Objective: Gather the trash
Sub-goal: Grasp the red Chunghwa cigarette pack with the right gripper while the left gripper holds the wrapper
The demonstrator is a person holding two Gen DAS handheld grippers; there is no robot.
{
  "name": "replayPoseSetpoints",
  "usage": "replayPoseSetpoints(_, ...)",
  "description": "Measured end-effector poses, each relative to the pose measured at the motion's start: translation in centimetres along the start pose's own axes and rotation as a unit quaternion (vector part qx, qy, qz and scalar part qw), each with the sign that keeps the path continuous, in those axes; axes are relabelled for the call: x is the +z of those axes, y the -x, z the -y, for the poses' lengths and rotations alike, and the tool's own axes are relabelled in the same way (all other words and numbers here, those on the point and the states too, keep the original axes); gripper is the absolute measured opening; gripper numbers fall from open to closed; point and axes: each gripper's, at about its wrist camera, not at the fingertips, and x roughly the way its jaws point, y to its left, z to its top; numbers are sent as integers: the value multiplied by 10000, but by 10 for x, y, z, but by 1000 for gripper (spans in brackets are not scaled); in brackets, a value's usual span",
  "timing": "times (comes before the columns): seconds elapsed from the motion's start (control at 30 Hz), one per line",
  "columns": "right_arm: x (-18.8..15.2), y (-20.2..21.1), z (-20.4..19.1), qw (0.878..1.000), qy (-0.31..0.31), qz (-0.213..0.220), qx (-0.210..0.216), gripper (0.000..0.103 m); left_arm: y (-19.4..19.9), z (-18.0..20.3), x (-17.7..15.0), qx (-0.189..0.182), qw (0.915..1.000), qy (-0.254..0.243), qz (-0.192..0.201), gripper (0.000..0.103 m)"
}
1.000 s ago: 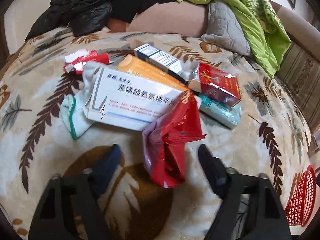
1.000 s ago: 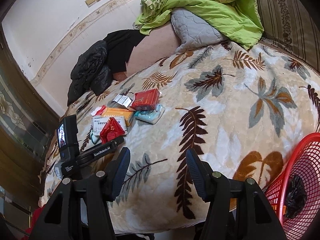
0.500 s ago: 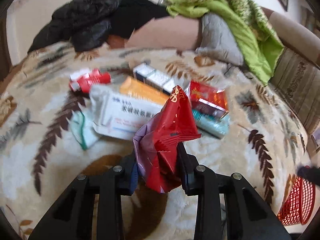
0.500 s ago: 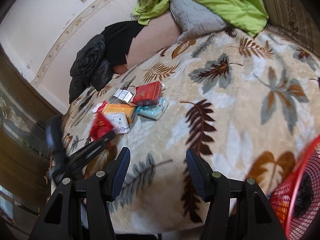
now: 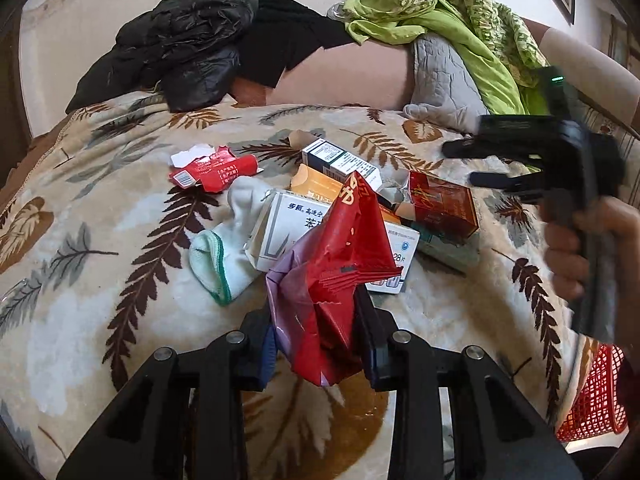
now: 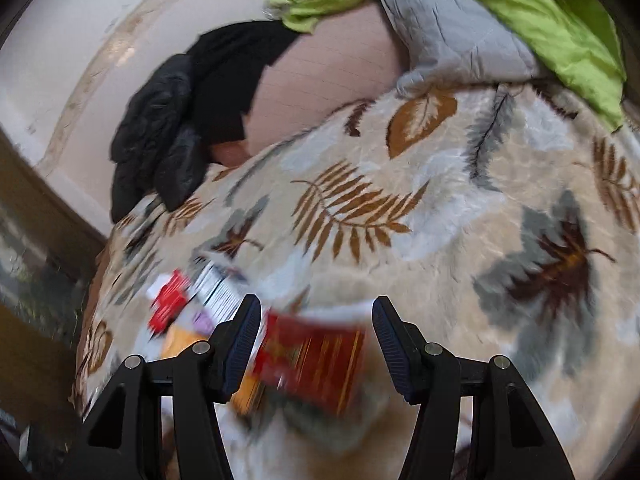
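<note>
Lettering first: "28" shows on the white medicine box (image 5: 280, 236) amid Chinese print, and a barcode on the torn red pack (image 5: 212, 170). Left gripper (image 5: 316, 344) pinches the crumpled red wrapper (image 5: 340, 256), jaws closed in on it, raised over the pile in mid-bed. Right gripper (image 6: 314, 340), jaws spread, straddles the dark red carton (image 6: 316, 364), blurred, contact unclear. White sock (image 5: 228, 256) lies beside the boxes; red basket (image 5: 592, 396) sits off the bed's right edge.
</note>
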Motion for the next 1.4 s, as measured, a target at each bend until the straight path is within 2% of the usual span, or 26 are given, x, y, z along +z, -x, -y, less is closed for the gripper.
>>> replayPoseSetpoints(0.03, 0, -9, 2, 9999, -7, -115, -24, 56, 0, -1, 1, 1, 10000, -10, -2, 32)
replayPoseSetpoints(0.1, -4, -16, 1, 9996, 149, -256, -38, 56, 0, -5, 2, -10, 10000, 27, -2, 33)
replayPoseSetpoints(0.37, -55, -3, -22, 9908, 908, -789, 618, 56, 6, -17, 4, -101, 9995, 310, 16, 33)
replayPoseSetpoints(0.47, -69, -4, -34, 9902, 1096, -708, 490, 56, 7, -17, 3, -85, 9995, 320, 25, 33)
replayPoseSetpoints(0.67, -77, -16, -42, 9918, 977, -658, 504, 58, 7, -17, 2, -30, 9996, 293, 24, 33)
replayPoseSetpoints(0.73, -80, -16, -47, 9918, 1047, -591, 436, 51, 8, -19, 2, -26, 9994, 341, 25, 33)
replayPoseSetpoints(0.77, -82, -12, -48, 9912, 1092, -589, 455, 41, 7, -20, 3, -45, 9993, 373, 21, 33)
replayPoseSetpoints(0.87, -90, -9, -55, 9883, 1304, -618, 502, 26, 7, -21, 3, -72, 9991, 417, 26, 33)
replayPoseSetpoints(0.97, -97, -1, -62, 9852, 1435, -670, 661, 23, 9, -22, 4, -66, 9991, 425, 41, 33)
replayPoseSetpoints(1.03, -98, 4, -65, 9849, 1432, -654, 720, 23, 10, -25, 4, -73, 9989, 463, 48, 33)
replayPoseSetpoints(1.1, -97, 8, -66, 9871, 1446, -465, 512, 33, 11, -29, 4, -58, 9987, 509, 63, 33)
replayPoseSetpoints(1.13, -96, 7, -67, 9875, 1448, -407, 468, 42, 11, -31, 4, -51, 9986, 532, 62, 33)
replayPoseSetpoints(1.23, -94, 2, -65, 9888, 1394, -374, 373, 47, 12, -35, 2, -29, 9985, 547, 45, 33)
replayPoseSetpoints(1.33, -91, -5, -63, 9910, 1298, -248, 228, 61, 14, -39, 1, -2, 9985, 547, 63, 33)
replayPoseSetpoints(1.4, -89, -7, -63, 9920, 1225, -213, 240, 62, 15, -43, 1, 17, 9983, 574, 60, 33)
